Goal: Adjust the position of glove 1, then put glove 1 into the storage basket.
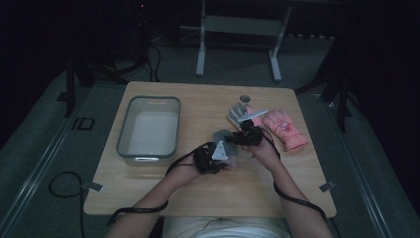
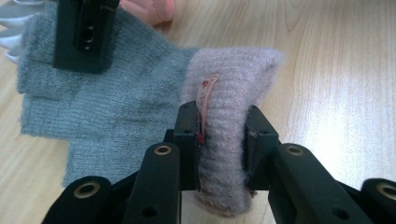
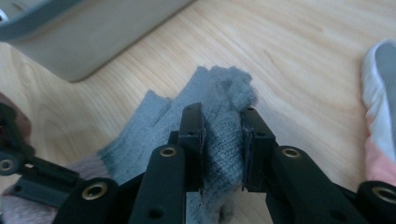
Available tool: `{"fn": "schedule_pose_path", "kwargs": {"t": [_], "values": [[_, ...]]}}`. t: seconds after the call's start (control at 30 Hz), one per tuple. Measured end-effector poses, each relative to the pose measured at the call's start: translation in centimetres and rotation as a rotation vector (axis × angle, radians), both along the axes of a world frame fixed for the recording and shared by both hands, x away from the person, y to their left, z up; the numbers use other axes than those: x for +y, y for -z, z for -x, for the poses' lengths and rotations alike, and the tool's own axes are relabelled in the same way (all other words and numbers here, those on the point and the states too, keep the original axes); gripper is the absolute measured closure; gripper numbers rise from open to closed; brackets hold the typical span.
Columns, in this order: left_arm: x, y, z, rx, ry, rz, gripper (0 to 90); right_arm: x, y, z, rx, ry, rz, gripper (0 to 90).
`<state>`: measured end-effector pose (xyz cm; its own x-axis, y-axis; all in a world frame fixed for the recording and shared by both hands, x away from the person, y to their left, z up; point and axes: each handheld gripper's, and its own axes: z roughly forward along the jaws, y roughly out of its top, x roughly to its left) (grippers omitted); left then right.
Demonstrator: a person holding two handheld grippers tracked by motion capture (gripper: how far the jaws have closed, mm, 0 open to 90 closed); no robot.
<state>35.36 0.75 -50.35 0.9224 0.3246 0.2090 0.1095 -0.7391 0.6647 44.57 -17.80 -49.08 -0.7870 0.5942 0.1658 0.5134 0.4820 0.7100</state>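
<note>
**Grey glove pinched at both ends**

Left tongs [image 2: 219, 140] pressed on the pinkish ribbed cuff [image 2: 233, 93] of the grey knit glove [image 2: 116, 107], small label [image 2: 205, 93] squeezed against the left pad. Right tongs [image 3: 223, 140] clamped on the glove's finger end [image 3: 224, 135], wool bunched between the pads. Both pairs seen from above near the middle of the tabletop [image 1: 198, 193], left tongs [image 1: 225, 157] nearer and further left, right tongs [image 1: 236, 140] just beyond, glove [image 1: 224, 136] spanning the two, apparently lifted just off the wood. Grey bin [image 1: 148, 129] on the left half of the tabletop. Pink glove [image 1: 285, 129] to the right, and a white-and-grey glove [image 1: 236, 115] just beyond the right tongs. Small round grey object [image 1: 244, 98] near the far edge.
</note>
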Motion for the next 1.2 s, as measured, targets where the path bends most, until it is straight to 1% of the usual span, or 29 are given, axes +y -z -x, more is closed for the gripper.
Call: {"fn": "schedule_pose_path", "kwargs": {"t": [0.03, 0.07, 0.1, 0.13, 0.17, 0.2, 0.27, 0.3, 0.33, 0.4, 0.43, 0.53, 0.63, 0.73, 0.77, 0.83, 0.9, 1.0, 1.03, 1.2], "values": [[0.2, -0.4, 0.0, 0.003, 0.002, 0.004, 71.7, 0.1, -0.3, 0.1, -0.007, 0.000, -0.006, 74.1], [0.2, -0.6, 0.0, 0.004, 0.001, 0.007, 71.8, 0.2, -0.9, 0.2, -0.016, -0.003, -0.011, 74.2], [0.3, -0.9, 0.0, -0.002, 0.003, 0.003, 71.8, 0.2, -0.9, 0.2, -0.016, -0.003, -0.011, 74.2], [0.6, -1.4, 0.1, -0.006, 0.004, 0.001, 71.8, 0.3, -1.4, 0.2, -0.020, -0.004, -0.024, 74.2], [0.6, -1.4, 0.1, -0.006, 0.004, 0.001, 71.8, 0.3, -1.4, 0.2, -0.020, -0.004, -0.024, 74.2], [0.9, -1.8, 0.0, -0.012, 0.010, -0.008, 71.8, 0.3, -1.5, 0.2, -0.022, -0.004, -0.030, 74.2], [1.2, -2.2, 0.0, -0.007, 0.013, -0.007, 71.8, 0.7, -2.0, 0.2, -0.029, -0.008, -0.033, 74.2], [1.4, -2.5, 0.0, -0.013, 0.014, -0.015, 71.8, 0.8, -2.2, 0.2, -0.035, -0.010, -0.031, 74.2], [1.4, -2.5, 0.0, -0.013, 0.014, -0.015, 71.8, 0.8, -2.2, 0.2, -0.035, -0.010, -0.031, 74.2], [1.8, -2.9, -0.1, -0.010, 0.013, -0.018, 71.8, 1.3, -2.6, 0.2, -0.047, -0.013, -0.029, 74.2], [2.0, -3.1, -0.1, -0.014, 0.015, -0.027, 71.8, 1.5, -2.7, 0.2, -0.046, -0.010, -0.032, 74.2], [2.5, -3.7, 0.1, -0.028, 0.007, -0.038, 71.7, 2.0, -3.2, 0.0, -0.034, -0.012, -0.046, 74.2], [3.1, -4.4, 0.3, -0.037, 0.004, -0.048, 71.8, 2.7, -3.8, -0.1, -0.036, -0.022, -0.055, 74.2], [3.7, -5.1, 0.3, -0.045, -0.005, -0.058, 71.8, 3.5, -4.5, -0.1, -0.050, -0.029, -0.055, 74.3], [3.9, -5.4, 0.3, -0.050, -0.005, -0.069, 71.8, 3.8, -4.8, -0.1, -0.054, -0.032, -0.056, 74.3], [4.2, -6.0, 0.3, -0.062, -0.012, -0.076, 71.8, 4.2, -5.3, -0.2, -0.061, -0.036, -0.061, 74.3], [4.5, -6.6, 0.3, -0.071, -0.017, -0.086, 71.8, 4.6, -5.8, -0.3, -0.067, -0.040, -0.074, 74.3], [5.1, -7.4, 0.2, -0.083, -0.024, -0.100, 71.8, 5.1, -6.6, -0.7, -0.064, -0.045, -0.097, 74.3], [5.3, -7.7, 0.1, -0.087, -0.024, -0.112, 71.8, 5.3, -6.8, -0.8, -0.066, -0.047, -0.099, 74.3], [6.4, -8.4, 0.0, -0.096, -0.038, -0.125, 71.8, 6.6, -7.7, -1.0, -0.084, -0.057, -0.115, 74.3]]}}
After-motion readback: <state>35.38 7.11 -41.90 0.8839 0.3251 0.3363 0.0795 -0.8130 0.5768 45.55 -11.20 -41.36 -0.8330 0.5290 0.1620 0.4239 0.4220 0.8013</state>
